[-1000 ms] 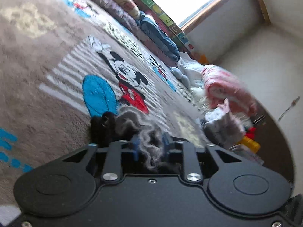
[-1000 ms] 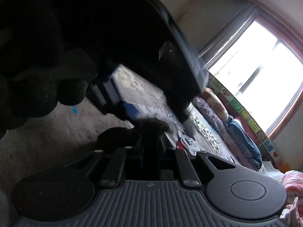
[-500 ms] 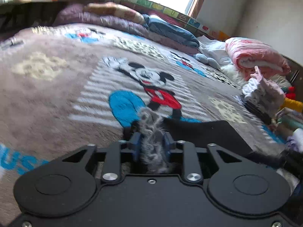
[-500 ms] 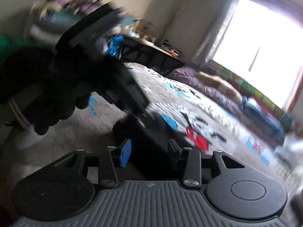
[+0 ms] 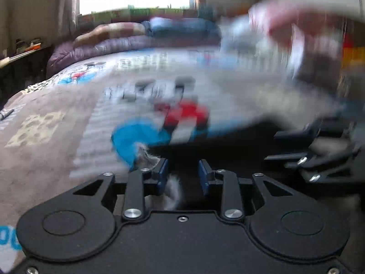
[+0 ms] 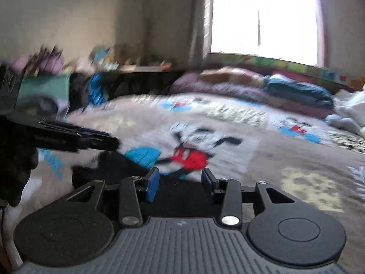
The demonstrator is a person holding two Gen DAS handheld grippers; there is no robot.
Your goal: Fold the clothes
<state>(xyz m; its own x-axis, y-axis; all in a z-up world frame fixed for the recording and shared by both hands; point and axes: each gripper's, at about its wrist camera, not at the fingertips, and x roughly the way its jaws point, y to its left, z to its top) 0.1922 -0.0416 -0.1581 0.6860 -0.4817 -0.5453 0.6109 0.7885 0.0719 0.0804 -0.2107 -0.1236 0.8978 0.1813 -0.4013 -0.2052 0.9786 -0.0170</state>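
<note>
Left tool [image 5: 182, 177] now parted, fuzzy grey hem released; right tool [image 6: 180, 181] wider open, empty. Black garment [image 5: 228, 153] flat on blanket [image 6: 285, 159].

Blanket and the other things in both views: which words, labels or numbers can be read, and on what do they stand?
None can be read.
Blanket: blue letters at its edge, cut off and blurred.
Colourful strip under the window: printed marks, too blurred.
Left gripper: small print on its side, too blurred.
</note>
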